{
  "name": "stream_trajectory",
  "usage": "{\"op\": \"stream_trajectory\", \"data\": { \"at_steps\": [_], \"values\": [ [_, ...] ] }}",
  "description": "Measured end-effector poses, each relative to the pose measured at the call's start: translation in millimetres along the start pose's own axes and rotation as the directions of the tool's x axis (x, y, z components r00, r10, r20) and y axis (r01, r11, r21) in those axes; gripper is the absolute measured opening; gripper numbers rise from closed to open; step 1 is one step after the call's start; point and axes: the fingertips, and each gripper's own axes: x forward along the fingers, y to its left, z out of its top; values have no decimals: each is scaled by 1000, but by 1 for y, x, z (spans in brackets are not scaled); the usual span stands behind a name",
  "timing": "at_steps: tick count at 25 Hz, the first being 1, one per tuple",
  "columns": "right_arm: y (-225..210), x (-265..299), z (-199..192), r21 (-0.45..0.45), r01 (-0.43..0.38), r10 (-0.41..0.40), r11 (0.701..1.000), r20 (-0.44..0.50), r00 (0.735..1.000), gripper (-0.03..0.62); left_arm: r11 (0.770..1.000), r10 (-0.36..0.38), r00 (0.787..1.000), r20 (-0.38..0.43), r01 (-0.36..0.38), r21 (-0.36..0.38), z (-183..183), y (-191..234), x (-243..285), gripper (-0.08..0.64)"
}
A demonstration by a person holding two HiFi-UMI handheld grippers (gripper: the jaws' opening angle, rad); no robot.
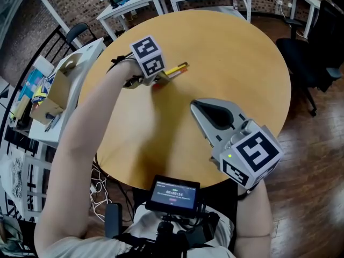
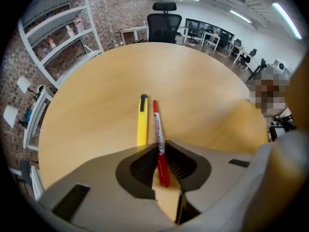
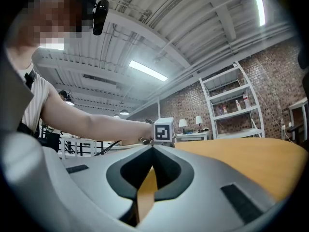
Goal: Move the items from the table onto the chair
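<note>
Starting with the head view, the left gripper (image 1: 160,79) is being pointed steeply down at the round wooden table (image 1: 236,58), near its far left edge. Its tips are being set on a red marker (image 1: 156,85), of which only a small part is being shown. A yellow pen (image 1: 177,69) is lying on the table just beside the marker. The right gripper (image 1: 194,106) is being held nearer the person, well apart from the left one, with its jaws being kept together and nothing between them. A black office chair (image 1: 309,63) is standing on the floor to the table's right.

Turning to the left gripper view, the red marker is being pinched between the two jaws, which are being kept only narrowly apart by its barrel. Its rear end is reaching back into the gap, and its front part is lying on the table. The yellow pen is lying alongside on the marker's left, nearly parallel and outside the jaws. A high-backed black chair (image 2: 164,25) is standing beyond the table's far edge.

Turning to the right gripper view, the jaws are being held shut tip to tip, gripping nothing. The person's arm (image 3: 96,124) is being stretched across the background.
</note>
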Motion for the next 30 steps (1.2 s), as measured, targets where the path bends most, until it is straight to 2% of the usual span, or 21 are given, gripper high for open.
{"op": "stream_trajectory", "data": {
  "at_steps": [4, 8, 12, 15, 18, 20, 21, 23, 25, 27, 30],
  "values": [
    [1, -1, -1, 2, 1, -1, 1000, 0, 1000, 8, 1000, 11, 1000, -7, -11, 3, 0, 0, -1, 64],
    [0, -3, -1, 6, 8, -8, 1000, 2, 1000, 8, 1000, 23, 1000, 20, -23, 9, -1, 0, -2, 61],
    [-2, -6, 0, 6, 15, -15, 1000, 1, 1000, 8, 991, 103, 993, 63, -108, 83, -3, -5, -9, 60],
    [-5, -7, 0, 10, 21, -21, 1000, 0, 1000, 8, 962, 202, 967, 153, -225, 153, -2, -13, -27, 60],
    [-5, -5, -1, 13, 20, -20, 1000, 0, 1000, 8, 937, 251, 924, 289, -307, 167, 3, -30, -50, 60],
    [-4, -3, -2, 14, 16, -15, 1000, -1, 1000, 8, 938, 263, 879, 397, -330, 109, 5, -42, -71, 60],
    [-3, -2, -3, 14, 13, -13, 1000, -3, 1000, 8, 940, 267, 849, 456, -333, 69, 6, -48, -83, 60],
    [-1, -1, -3, 12, 8, -8, 1000, -8, 1000, 8, 948, 268, 773, 575, -318, -14, 7, -62, -111, 60],
    [0, 1, -2, 9, 4, -4, 1000, -14, 1000, 8, 956, 265, 686, 677, -280, -89, 4, -76, -136, 60],
    [2, 4, 0, 8, -1, 2, 1000, -16, 1000, 8, 962, 257, 609, 751, -232, -141, -2, -90, -153, 60],
    [8, 11, 2, 3, -14, 14, 1000, -21, 1000, 8, 965, 260, 508, 822, -161, -206, -17, -106, -163, 60]
  ]
}}
